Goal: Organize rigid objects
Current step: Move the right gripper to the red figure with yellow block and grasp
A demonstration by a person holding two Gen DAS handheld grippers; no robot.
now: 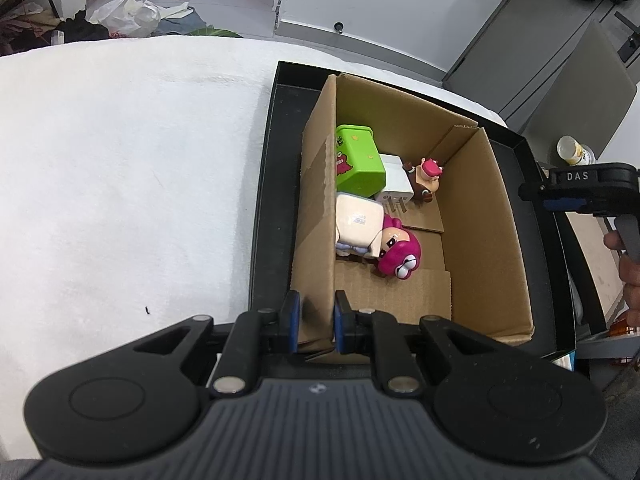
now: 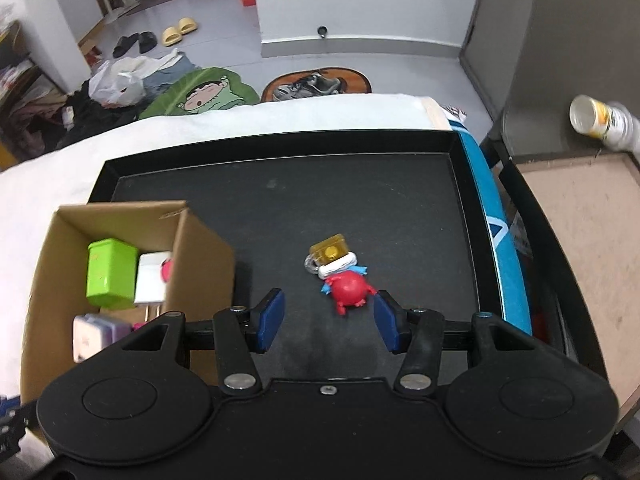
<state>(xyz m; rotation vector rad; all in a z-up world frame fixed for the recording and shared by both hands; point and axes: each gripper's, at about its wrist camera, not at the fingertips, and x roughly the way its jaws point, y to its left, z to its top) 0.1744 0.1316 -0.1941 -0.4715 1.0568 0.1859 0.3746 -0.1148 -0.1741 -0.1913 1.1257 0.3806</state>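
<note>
An open cardboard box [image 1: 480,240] stands in a black tray [image 1: 272,184]. Inside lie a green box [image 1: 358,160], a white plug adapter [image 1: 396,184], a small pink-capped figure [image 1: 426,178], a cream block [image 1: 358,220] and a magenta-haired figure [image 1: 398,252]. My left gripper [image 1: 316,326] is shut on the box's near left wall. In the right wrist view a red figure [image 2: 350,290] with a yellow block [image 2: 330,254] attached lies on the tray floor [image 2: 280,208]. My right gripper [image 2: 329,316] hangs open just short of it, fingers apart and touching nothing.
A white cloth [image 1: 120,160] covers the table left of the tray. A blue-edged board [image 2: 500,240] and a wooden surface [image 2: 580,240] with a can [image 2: 596,120] lie to the right. A hand [image 1: 628,272] shows at the right edge. Shoes and bags litter the floor beyond.
</note>
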